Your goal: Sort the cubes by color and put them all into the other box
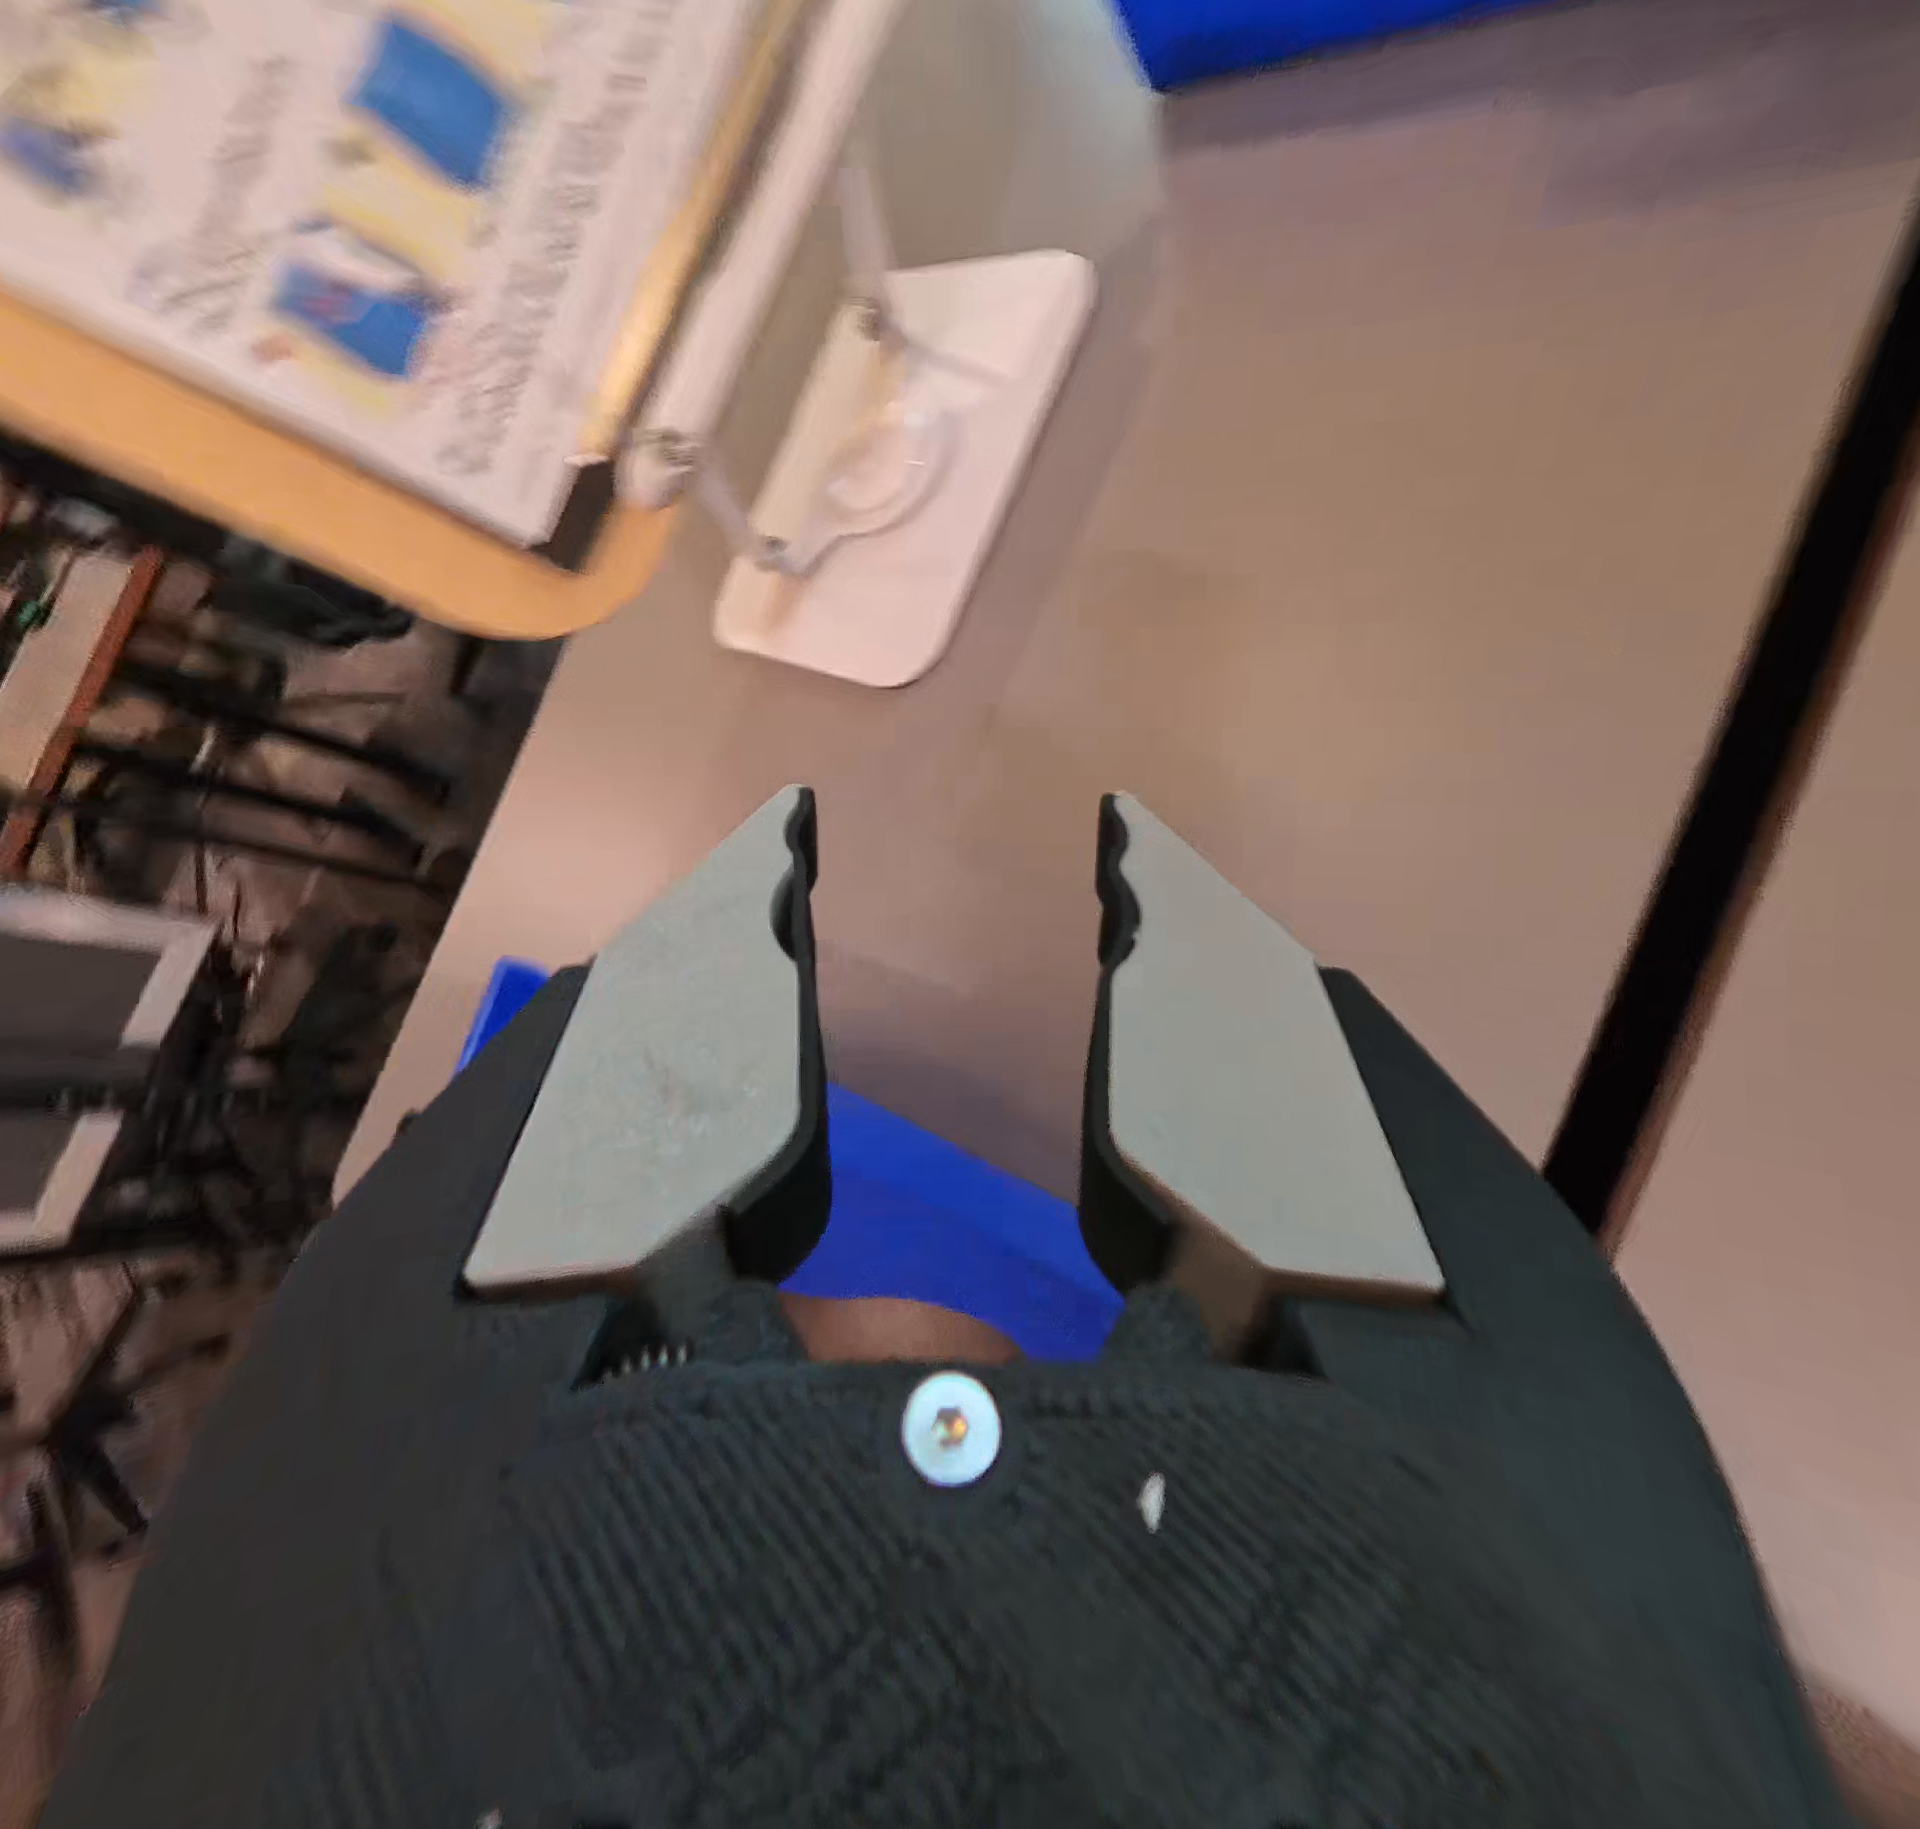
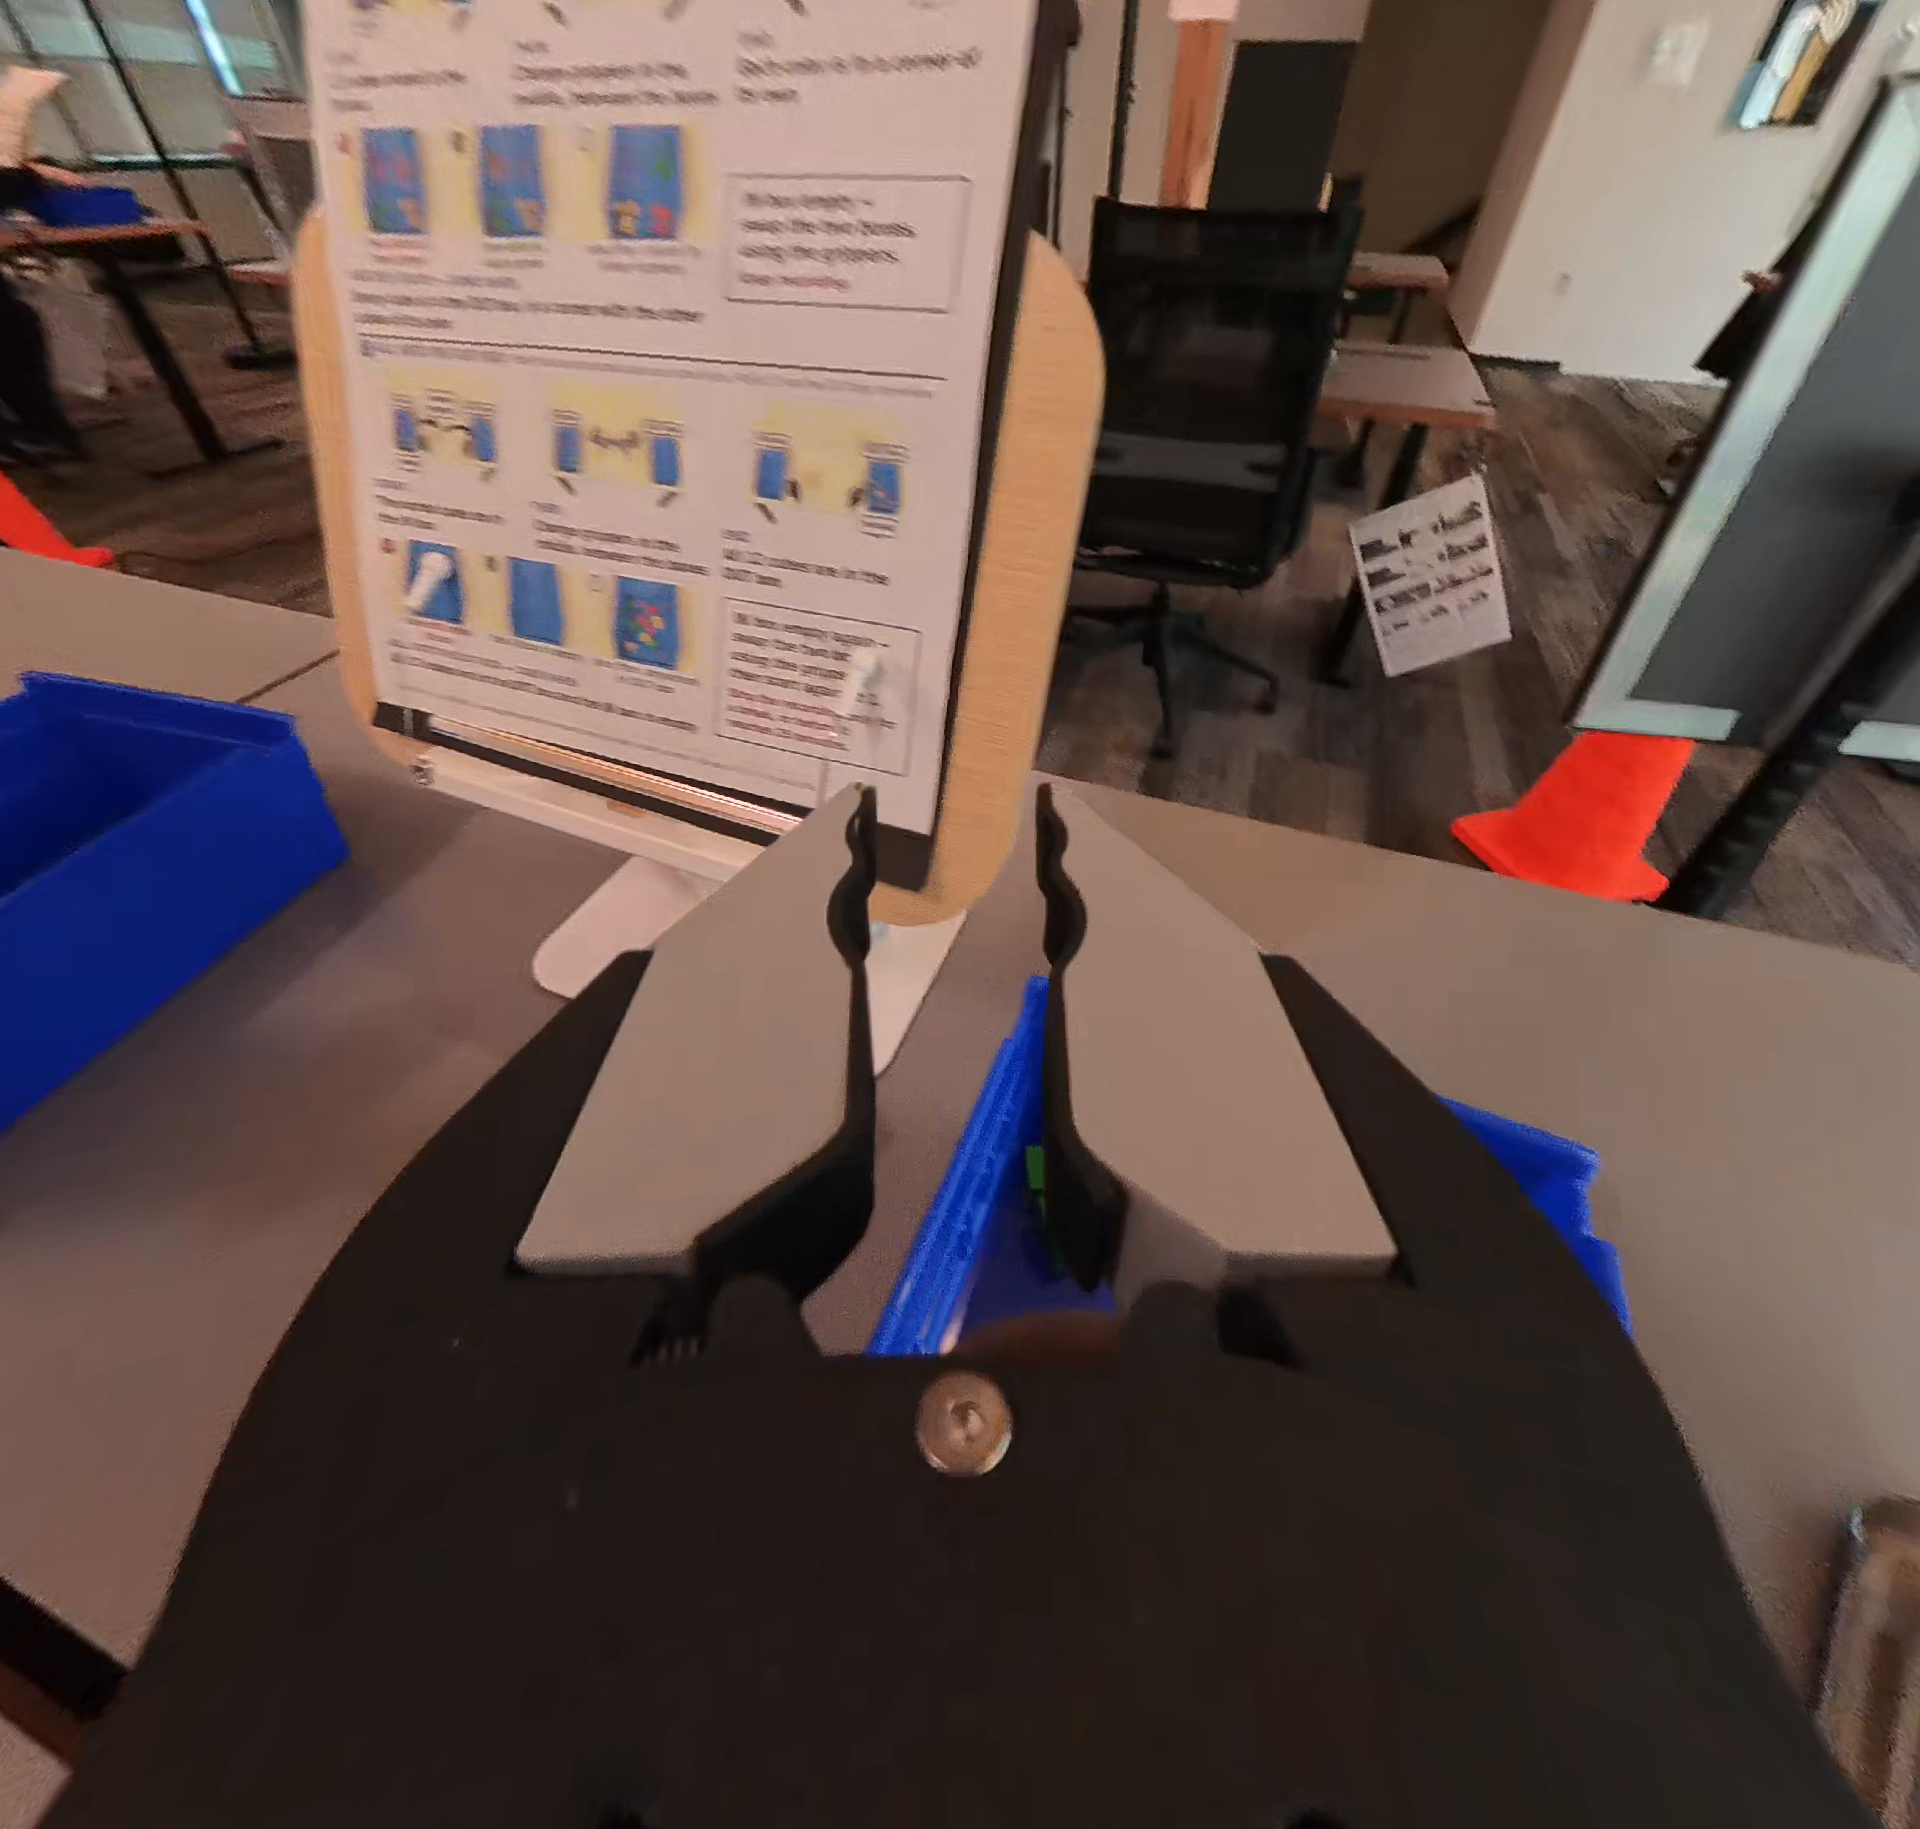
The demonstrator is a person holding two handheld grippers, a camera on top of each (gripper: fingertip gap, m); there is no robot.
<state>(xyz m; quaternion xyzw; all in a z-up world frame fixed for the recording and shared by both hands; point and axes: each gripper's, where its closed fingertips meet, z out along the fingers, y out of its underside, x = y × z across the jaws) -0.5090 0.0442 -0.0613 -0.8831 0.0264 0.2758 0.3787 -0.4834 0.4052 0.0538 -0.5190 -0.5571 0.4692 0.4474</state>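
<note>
Between picks, by the look of it: both tools aloft, neither loaded. Left gripper [image 1: 956, 823] spread wide, nothing between the jaws, poised over bare grey table [image 1: 1403, 532] with a blue box [image 1: 935, 1218] directly beneath, mostly masked by the tool body. Right gripper [image 2: 951, 823] parted by a narrower gap, likewise empty, aimed past the instruction board [image 2: 665, 345] on its white stand. Near blue box [image 2: 966, 1239] just under the right fingers, a sliver of green cube [image 2: 1036, 1171] visible inside against the right finger. Second blue box [image 2: 135, 844] well apart at the left, interior dark, contents not discernible. Next move, as a judgement: lower one tool into the near box, centre on a single cube, close. Cube count, remaining colours and sorting progress hidden; left view blurred.
</note>
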